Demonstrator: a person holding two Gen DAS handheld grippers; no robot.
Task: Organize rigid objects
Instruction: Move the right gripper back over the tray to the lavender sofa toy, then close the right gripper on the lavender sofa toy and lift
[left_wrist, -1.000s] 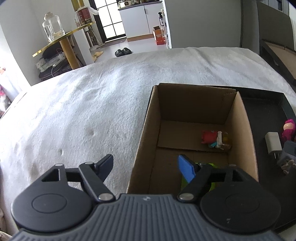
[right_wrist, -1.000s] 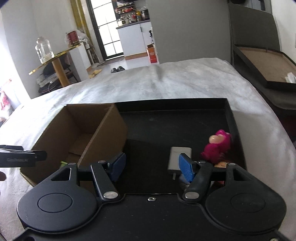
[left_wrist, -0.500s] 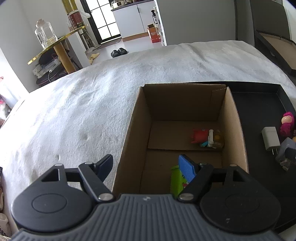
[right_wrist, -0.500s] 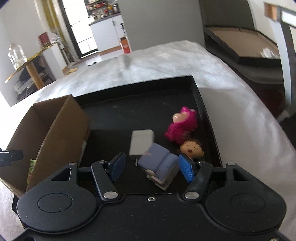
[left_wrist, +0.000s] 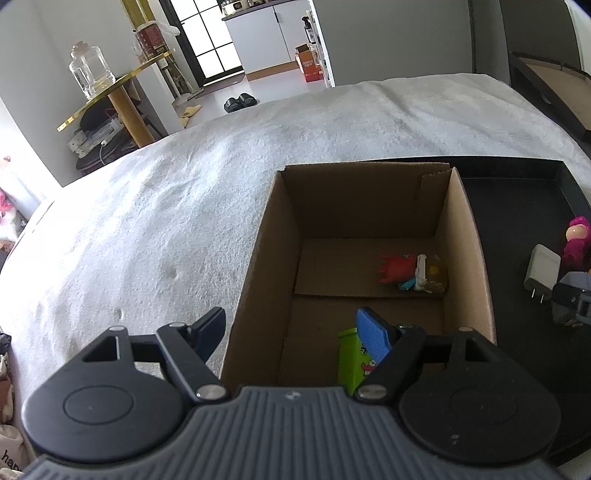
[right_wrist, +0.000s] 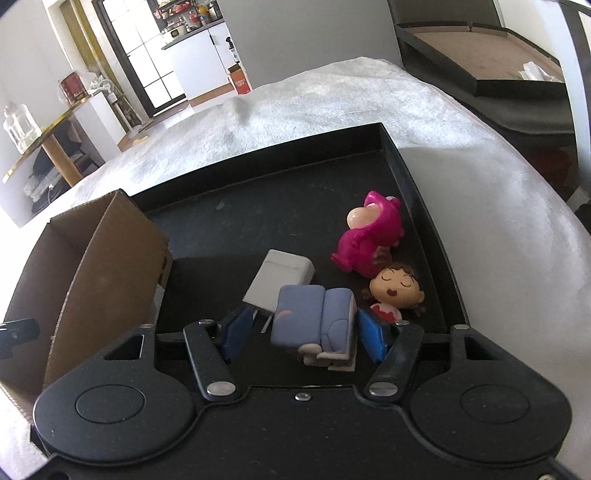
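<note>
A cardboard box (left_wrist: 469, 236) stands on the white blanket; inside lie a red toy figure (left_wrist: 397, 267) and a green box (left_wrist: 352, 360). My left gripper (left_wrist: 291, 332) is open and empty over the box's near left wall. In the right wrist view a black tray (right_wrist: 417, 177) holds a white charger (right_wrist: 279, 277), a pink plush figure (right_wrist: 373, 232), a girl doll (right_wrist: 395, 290) and a purple-blue toy (right_wrist: 314, 317). My right gripper (right_wrist: 303, 332) is open, its fingers on either side of the purple-blue toy, not visibly touching it.
The cardboard box (right_wrist: 99, 266) stands at the tray's left end. The white blanket (left_wrist: 147, 221) spreads left of the box. A gold side table with a glass jar (left_wrist: 88, 75) stands beyond it. A dark framed board (right_wrist: 487, 55) lies at far right.
My right gripper moved forward and down over the tray, bringing the purple-blue toy between its fingers. My left gripper shifted left and back along the box.
</note>
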